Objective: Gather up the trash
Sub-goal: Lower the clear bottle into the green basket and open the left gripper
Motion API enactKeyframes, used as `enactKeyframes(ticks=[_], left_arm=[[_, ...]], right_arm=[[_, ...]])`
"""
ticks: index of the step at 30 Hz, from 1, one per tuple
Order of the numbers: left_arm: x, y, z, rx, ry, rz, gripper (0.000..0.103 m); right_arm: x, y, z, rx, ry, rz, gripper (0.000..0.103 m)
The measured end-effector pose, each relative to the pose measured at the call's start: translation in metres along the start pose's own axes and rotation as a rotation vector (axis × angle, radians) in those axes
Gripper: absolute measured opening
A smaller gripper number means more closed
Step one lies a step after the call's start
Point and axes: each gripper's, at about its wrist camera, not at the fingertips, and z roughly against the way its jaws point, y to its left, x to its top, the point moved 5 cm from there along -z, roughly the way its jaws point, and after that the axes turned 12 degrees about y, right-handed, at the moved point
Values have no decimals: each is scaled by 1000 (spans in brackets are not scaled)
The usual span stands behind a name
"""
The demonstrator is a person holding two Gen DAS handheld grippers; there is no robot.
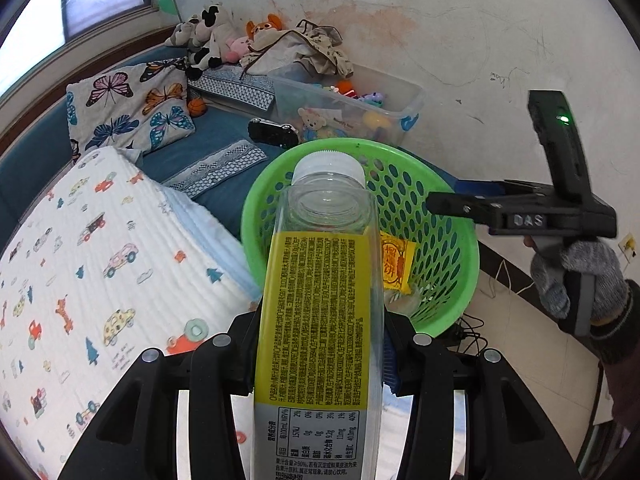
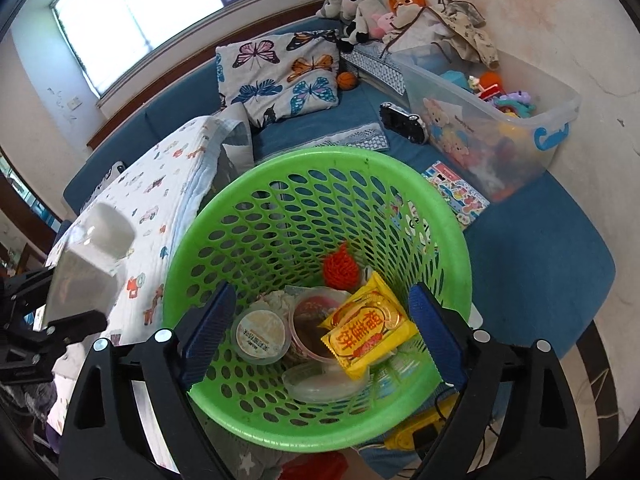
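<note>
My left gripper (image 1: pixel 318 356) is shut on a clear plastic bottle (image 1: pixel 320 300) with a yellow label and white cap, its cap end over the near rim of the green perforated basket (image 1: pixel 452 240). In the right wrist view the bottle (image 2: pixel 86 264) and left gripper (image 2: pixel 48 332) show at the far left, beside the basket (image 2: pixel 448 232). My right gripper (image 2: pixel 320 334) is open above the basket, empty. It also shows in the left wrist view (image 1: pixel 472 204). Inside lie a yellow snack wrapper (image 2: pixel 368 330), a lidded cup (image 2: pixel 262 334), a brown-stained cup (image 2: pixel 316 324), a clear lid (image 2: pixel 320 382) and red netting (image 2: pixel 340 266).
A quilted blanket with car prints (image 1: pixel 92 264) lies left on the blue mattress (image 2: pixel 532 248). A clear toy bin (image 2: pixel 500 120), a toy car (image 2: pixel 402 120), a butterfly pillow (image 2: pixel 280 76), plush toys (image 2: pixel 360 4) and a sticker book (image 2: pixel 456 190) sit behind. Cables lie on the floor (image 1: pixel 468 332).
</note>
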Motion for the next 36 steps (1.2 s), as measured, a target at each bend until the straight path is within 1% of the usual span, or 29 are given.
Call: enactKeyframes(ticks=[11,14,22,30,36], left_arm=[[27,-16,-27,-30,20,13,44],[33,-19,-36,-25,30,18,44],[45,-14,-56,-13,62,51,44],[48,-6,-69,1,84,71,45],[49,-5,-65,-5,67,75,53]], right_arm=[[-19,-7,12,5,-2,-10,88],[-23,-8,12,4,3,-10,88],[-29,-8,9,11,11,-11,88],[-30,-6,5,21,18,-9,88],[-31,-5,3,28,20,-6,88]])
